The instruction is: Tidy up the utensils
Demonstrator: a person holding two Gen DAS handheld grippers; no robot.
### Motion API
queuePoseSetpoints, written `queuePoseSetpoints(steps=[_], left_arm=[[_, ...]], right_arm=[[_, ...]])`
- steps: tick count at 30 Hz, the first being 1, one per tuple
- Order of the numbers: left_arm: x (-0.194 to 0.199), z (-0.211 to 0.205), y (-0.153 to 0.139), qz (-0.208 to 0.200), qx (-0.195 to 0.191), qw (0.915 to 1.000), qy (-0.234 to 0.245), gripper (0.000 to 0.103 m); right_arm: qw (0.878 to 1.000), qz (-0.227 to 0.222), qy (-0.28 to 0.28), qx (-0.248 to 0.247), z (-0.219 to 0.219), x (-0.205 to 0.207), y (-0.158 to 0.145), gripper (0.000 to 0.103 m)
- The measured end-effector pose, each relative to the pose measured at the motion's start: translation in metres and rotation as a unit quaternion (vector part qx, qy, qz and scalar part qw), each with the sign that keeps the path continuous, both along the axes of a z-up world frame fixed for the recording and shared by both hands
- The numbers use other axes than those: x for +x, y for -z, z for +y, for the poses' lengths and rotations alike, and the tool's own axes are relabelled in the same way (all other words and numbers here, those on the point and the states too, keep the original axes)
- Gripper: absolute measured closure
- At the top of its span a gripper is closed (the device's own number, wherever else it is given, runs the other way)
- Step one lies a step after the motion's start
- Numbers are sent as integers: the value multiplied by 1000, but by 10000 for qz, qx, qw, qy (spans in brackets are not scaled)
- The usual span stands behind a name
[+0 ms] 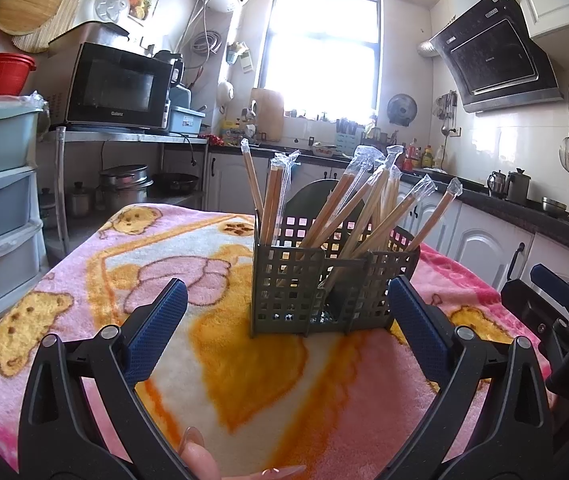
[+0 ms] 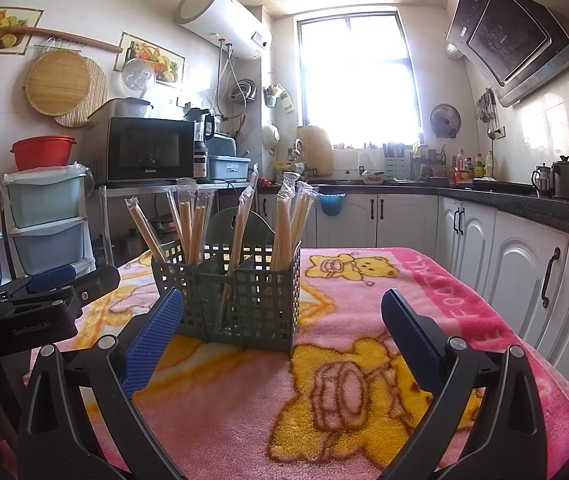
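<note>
We cannot see the lower ends of the chopsticks (image 1: 326,216) inside the holder (image 1: 284,292). The window (image 2: 358,72) glare hides everything outside.

Utensil caddy (image 1: 324,280) sits on the blanket-covered worktop (image 1: 244,380), wrapped chopsticks (image 1: 348,204) standing tilted in its compartments. Left gripper (image 1: 286,304) is in front of the caddy, jaws spread, nothing between them. Right gripper (image 2: 282,316) is to its right, caddy ahead-left of it. Microwave (image 2: 146,150) is on a shelf behind left; window (image 2: 358,68) behind; counter (image 2: 524,200) along the right wall.
</note>
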State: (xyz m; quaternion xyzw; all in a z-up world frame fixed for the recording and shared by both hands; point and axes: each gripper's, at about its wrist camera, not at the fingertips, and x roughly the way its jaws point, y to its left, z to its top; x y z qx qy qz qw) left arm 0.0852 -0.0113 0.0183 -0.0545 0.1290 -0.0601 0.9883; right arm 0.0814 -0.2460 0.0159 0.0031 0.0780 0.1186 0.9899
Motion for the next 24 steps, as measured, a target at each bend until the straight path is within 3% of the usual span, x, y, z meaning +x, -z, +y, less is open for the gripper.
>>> queuePoseSetpoints(steps=[24], left_arm=[[0,1,0,1,11,10000,5,10]], right_arm=[[10000,-2,22,10,1,0,2,6]])
